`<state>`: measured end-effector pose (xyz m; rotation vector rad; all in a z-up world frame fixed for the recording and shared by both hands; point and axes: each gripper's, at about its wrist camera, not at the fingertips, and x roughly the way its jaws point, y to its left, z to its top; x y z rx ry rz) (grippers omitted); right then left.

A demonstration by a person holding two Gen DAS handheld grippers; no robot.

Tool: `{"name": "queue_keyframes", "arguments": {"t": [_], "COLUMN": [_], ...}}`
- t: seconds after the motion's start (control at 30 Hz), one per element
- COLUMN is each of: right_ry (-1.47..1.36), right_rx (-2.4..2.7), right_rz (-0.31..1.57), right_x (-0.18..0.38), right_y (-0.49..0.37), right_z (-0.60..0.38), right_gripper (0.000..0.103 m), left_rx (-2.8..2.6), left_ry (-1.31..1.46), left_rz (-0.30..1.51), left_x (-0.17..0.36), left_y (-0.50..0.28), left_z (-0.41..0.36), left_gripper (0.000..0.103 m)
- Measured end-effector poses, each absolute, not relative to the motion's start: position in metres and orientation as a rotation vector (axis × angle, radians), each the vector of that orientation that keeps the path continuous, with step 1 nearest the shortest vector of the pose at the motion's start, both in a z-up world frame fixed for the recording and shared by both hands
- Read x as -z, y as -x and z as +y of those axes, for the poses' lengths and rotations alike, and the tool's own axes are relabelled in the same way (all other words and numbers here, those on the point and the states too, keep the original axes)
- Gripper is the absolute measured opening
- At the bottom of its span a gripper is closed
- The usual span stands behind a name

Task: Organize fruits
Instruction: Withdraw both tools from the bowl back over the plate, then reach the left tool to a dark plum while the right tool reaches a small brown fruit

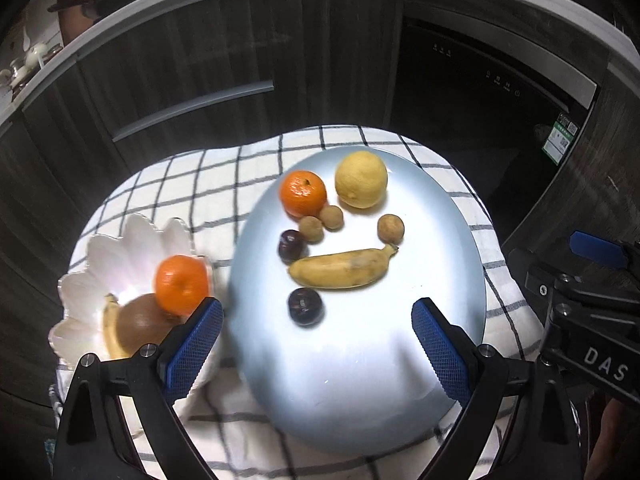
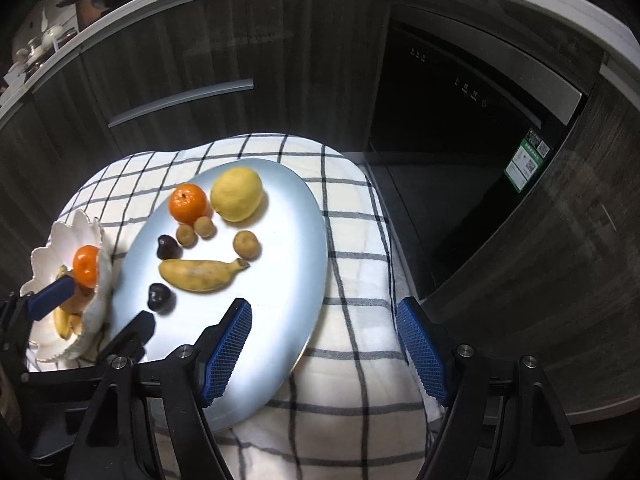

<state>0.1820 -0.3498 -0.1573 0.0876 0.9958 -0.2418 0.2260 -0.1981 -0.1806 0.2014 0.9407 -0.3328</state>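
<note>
Here, a round pale-blue plate (image 1: 440, 248) lies on a white cloth with a dark check (image 1: 192, 184), and beside it on the same cloth stands a white petal-edged bowl (image 1: 112, 256). The plate carries a large yellow lemon (image 1: 361, 179) at its far side, with a glossy orange mandarin (image 1: 303, 193) just beside it. Two small tan longans (image 1: 320, 222) sit touching each other below the mandarin, and a third longan (image 1: 391, 229) lies apart, near the stem end of a short, speckled yellow banana (image 1: 342, 269) lying crosswise. One dark purple fruit (image 1: 292, 245) rests by the banana's blunt end, and a second one (image 1: 305, 306) sits nearer the viewer. The bowl holds another mandarin (image 1: 182, 285), a brown round fruit (image 1: 142, 326) and a small banana (image 1: 110, 328), packed closely. The left gripper (image 1: 317, 354) hovers over the near part of the plate, its blue-padded fingers (image 1: 194, 354) spread wide with nothing between them. The right gripper (image 2: 325, 354) hangs over the plate's right rim and the cloth, its fingers (image 2: 230, 354) likewise apart and empty. Dark wood-grain cabinets (image 1: 224, 60) stand behind.
</note>
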Motion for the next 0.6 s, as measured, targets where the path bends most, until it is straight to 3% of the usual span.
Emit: {"name": "queue_keyframes", "arguments": {"t": [0.6], "right_ry": [-0.012], "right_rx": [0.133], "right_rz": [1.003], "right_x": [0.199], "right_y": [-0.236], "right_z": [-0.343], "right_gripper": [0.076], "left_rx": [0.214], "left_ry": [-0.144], "left_rz": [0.979], "left_x": [0.223], "left_y": [-0.255], "left_z": [-0.194], "left_gripper": [0.092]}}
